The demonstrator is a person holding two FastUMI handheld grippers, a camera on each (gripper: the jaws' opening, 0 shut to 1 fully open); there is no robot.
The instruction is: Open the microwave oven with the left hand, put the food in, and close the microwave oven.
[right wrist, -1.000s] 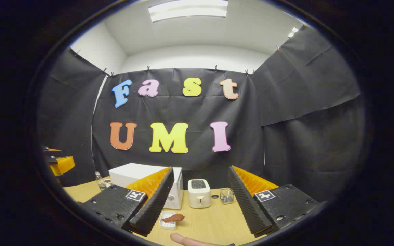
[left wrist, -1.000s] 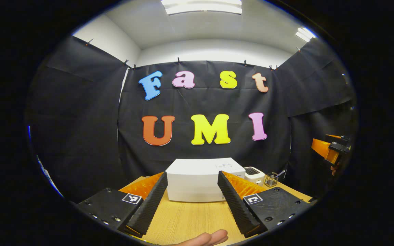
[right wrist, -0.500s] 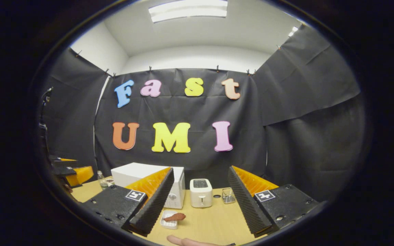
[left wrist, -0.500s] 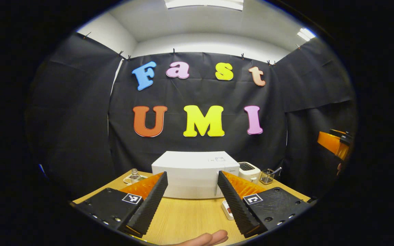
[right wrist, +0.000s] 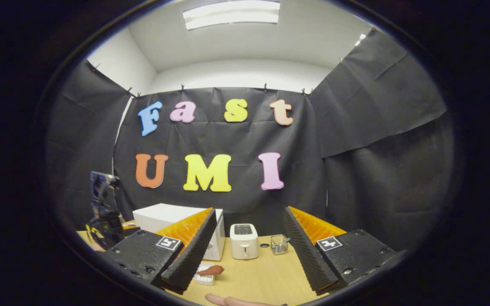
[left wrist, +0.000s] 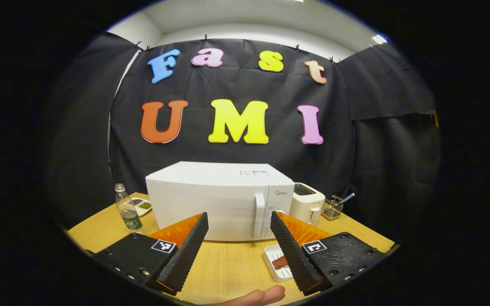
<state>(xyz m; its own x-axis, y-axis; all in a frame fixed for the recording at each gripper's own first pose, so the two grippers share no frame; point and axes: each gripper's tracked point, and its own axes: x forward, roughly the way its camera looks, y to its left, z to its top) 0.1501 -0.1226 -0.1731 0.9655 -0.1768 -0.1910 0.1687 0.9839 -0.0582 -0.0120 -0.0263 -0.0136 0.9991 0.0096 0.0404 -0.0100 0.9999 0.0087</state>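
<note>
The white microwave point(left wrist: 211, 199) stands on the wooden table with its door shut and its vertical handle point(left wrist: 259, 215) on the right side. In front of it, a small white tray point(left wrist: 272, 256) holds a reddish-brown piece of food point(left wrist: 280, 262). My left gripper point(left wrist: 238, 250) is open and empty, a short way in front of the microwave door. My right gripper point(right wrist: 247, 255) is also open and empty, farther back; from there I see the microwave point(right wrist: 168, 217), the food point(right wrist: 212, 270) and the left gripper point(right wrist: 104, 219) at the left edge.
A white toaster point(left wrist: 309, 207) and a wire basket point(left wrist: 333, 208) stand right of the microwave. A plastic bottle point(left wrist: 126, 208) and a small dish point(left wrist: 141, 205) sit to its left. A fingertip point(left wrist: 255, 296) shows at the bottom edge. Bare wooden table point(left wrist: 228, 267) lies below the left gripper.
The left gripper has moved closer to the microwave and tipped down, so the microwave looks larger and the tray has come into sight. The right gripper has barely moved.
</note>
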